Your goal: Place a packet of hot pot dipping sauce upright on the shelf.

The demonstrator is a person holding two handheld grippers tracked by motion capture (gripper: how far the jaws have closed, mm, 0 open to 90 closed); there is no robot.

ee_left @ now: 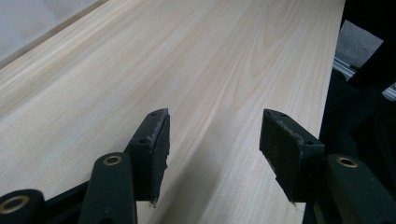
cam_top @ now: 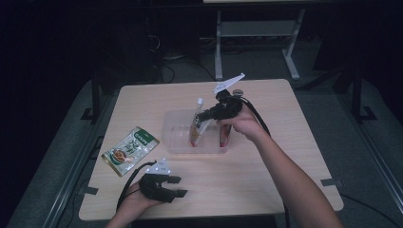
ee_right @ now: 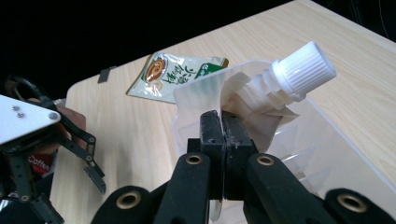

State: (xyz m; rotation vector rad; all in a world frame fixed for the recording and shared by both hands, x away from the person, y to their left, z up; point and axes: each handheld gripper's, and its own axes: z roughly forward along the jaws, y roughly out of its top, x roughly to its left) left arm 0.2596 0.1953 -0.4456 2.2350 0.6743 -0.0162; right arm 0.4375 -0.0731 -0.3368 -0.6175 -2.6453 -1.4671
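Gripping a spouted pouch (ee_right: 233, 93) at its upper edge, the right gripper (ee_right: 223, 126) had its jaws pressed together on the thin film just beside the white screw cap (ee_right: 306, 70). Item held: one pouch, hanging spout-up and tilted, its lower end down inside the clear plastic bin (cam_top: 177, 142) at the middle of the table (cam_top: 285, 156). Whether the pouch's bottom touched the bin floor could not be told.

Left gripper (cam_top: 172, 186): jaws apart, nothing between them, bare wood beneath in the left gripper view (ee_left: 214, 140). It rested low over the near left part of the table, pointing across it toward the right, well apart from the bin.

Contents of bin: a second, reddish packet (cam_top: 223, 135) stood at the right end, partly behind the right hand (cam_top: 240, 122). Outside bin: one flat green-and-white sachet (cam_top: 129, 151) lay on the table to the bin's left, untouched.

Progress, as judged: the work appeared to be loading packets into the bin. One item seemed stowed, one was at the point of placement and not yet let go, one remained on the table.

Pose: the right forearm reached diagonally from the lower right edge of the high view, wrist bent, gripper angled down and leftward over the bin. The left hand lay at the table's near edge, gripper held level.
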